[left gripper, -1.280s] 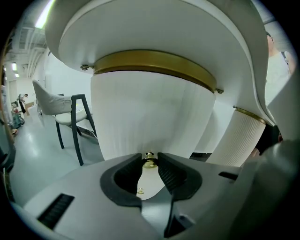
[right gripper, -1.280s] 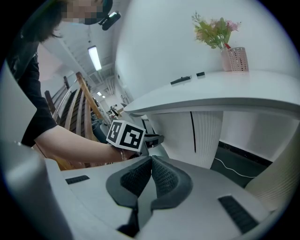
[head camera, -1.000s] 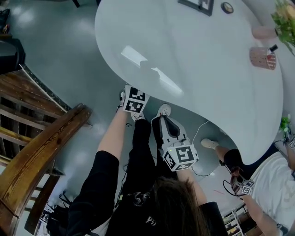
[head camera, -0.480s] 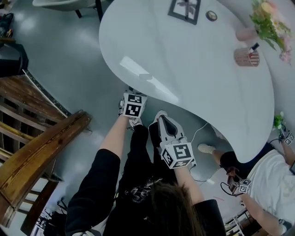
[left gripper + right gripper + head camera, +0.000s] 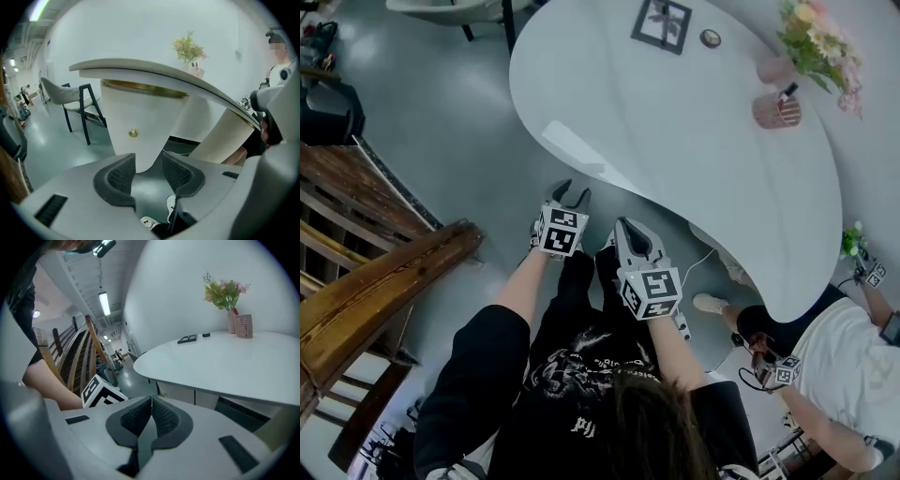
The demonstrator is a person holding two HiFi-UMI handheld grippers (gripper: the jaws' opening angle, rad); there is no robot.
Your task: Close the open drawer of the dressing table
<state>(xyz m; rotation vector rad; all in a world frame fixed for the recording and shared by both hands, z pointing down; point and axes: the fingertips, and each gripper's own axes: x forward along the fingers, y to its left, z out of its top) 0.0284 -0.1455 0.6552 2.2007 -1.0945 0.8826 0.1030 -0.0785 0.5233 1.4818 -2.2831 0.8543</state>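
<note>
left gripper (image 5: 149, 165): fingers just been opening, released, nothing between (brass knob (image 5: 133, 133) ahead) | right gripper (image 5: 151, 404): fingers clenched together, empty | both just off the tabletop's (image 5: 675, 141) near edge

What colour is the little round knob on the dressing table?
The knob is shiny gold; the left gripper view shows it best.

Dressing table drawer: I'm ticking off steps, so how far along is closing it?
Looks done: the white front panel with a small brass knob sits flush under the curved white tabletop, with nothing jutting out. In hand: nothing. The left gripper, its jaws having just been opening, is empty and apart from the table. The right gripper is shut and empty. Left: perhaps only confirming the drawer is fully home.
</note>
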